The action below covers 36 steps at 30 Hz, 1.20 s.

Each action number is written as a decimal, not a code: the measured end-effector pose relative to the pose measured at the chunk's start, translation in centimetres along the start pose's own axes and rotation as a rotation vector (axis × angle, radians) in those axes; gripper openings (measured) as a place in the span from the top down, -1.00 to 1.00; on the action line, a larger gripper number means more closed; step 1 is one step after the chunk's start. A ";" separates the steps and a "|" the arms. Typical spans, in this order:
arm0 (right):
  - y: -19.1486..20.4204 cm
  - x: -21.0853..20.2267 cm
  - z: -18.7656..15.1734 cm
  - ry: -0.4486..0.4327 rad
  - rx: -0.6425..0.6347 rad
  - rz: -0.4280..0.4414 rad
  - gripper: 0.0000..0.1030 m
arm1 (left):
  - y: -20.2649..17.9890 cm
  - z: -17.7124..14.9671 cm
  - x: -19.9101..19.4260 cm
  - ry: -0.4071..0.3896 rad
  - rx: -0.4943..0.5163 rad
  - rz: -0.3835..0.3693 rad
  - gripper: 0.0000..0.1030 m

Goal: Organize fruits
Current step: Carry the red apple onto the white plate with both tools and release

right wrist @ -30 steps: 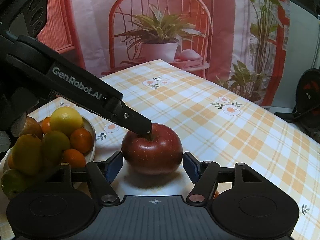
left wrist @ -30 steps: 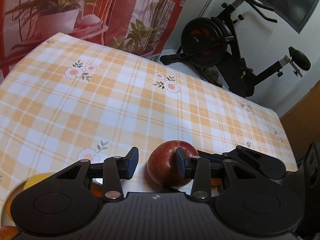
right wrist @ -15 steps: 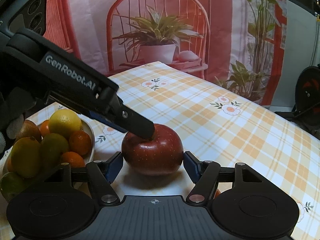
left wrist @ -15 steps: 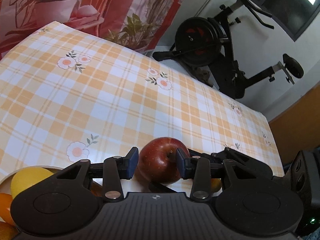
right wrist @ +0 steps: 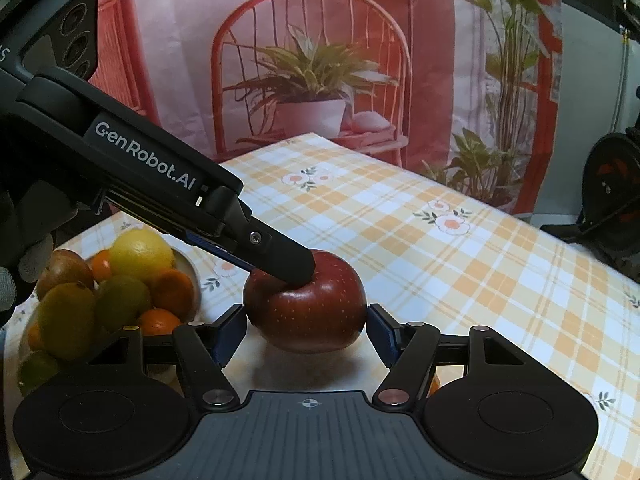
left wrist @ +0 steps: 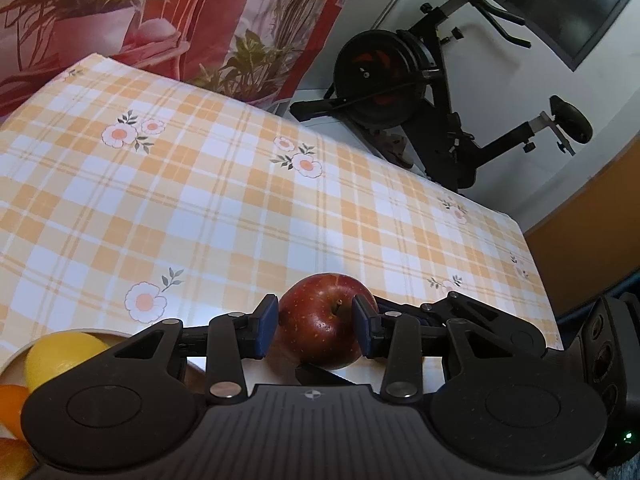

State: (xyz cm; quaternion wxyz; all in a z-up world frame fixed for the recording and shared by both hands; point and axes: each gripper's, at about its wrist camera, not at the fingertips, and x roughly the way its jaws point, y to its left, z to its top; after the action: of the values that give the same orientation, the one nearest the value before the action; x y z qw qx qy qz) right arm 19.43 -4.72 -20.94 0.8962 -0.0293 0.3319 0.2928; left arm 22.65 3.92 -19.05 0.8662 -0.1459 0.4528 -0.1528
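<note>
Apple (right wrist: 306, 314): red, one, stem up, on the worktop (right wrist: 460, 264) near its front edge, just right of the bowl (right wrist: 188, 268). Both claws attend it.

Right claw (right wrist: 307, 330): set level around the apple's widest part, one blue pad at each flank, either touching or just shy of the skin; I cannot tell which. Opening is medium, matched to the fruit. Judged purpose: a side grip for carrying.

Left claw (left wrist: 316, 328): narrow. In its own view the pads sit either side of the stem hollow, but from the right view its tip (right wrist: 294, 268) rests down on the apple's crown, coming in steeply from the upper left. Whether it pinches anything is unclear; it looks to be steadying the fruit from above so it cannot roll while the other claw settles.

Bowl: at the front left corner, heaped with a lemon (right wrist: 140, 250), oranges (right wrist: 172, 290) and greenish fruit (right wrist: 122, 296). The apple probably belongs there or apart from it; not yet lifted.

Gloved hand (right wrist: 24, 268): at the left edge, behind the left claw's body.
</note>
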 end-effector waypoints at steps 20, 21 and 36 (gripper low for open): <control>9.6 -2.9 -0.1 -0.003 -0.055 0.132 -0.20 | 2.5 -5.3 -8.8 -0.008 -0.021 0.065 0.17; 9.8 -2.9 -0.3 0.003 -0.055 0.135 -0.20 | 2.7 -5.5 -8.8 -0.006 -0.025 0.067 0.17; 11.4 -2.4 -0.6 0.056 -0.073 0.155 -0.21 | 3.6 -6.8 -9.4 -0.014 -0.048 0.070 0.17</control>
State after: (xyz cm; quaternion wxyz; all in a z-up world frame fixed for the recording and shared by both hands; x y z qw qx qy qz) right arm 11.44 3.34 -18.31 0.8597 -0.0444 0.3471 0.3722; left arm 12.38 10.17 -17.29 0.8705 -0.1519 0.4549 -0.1106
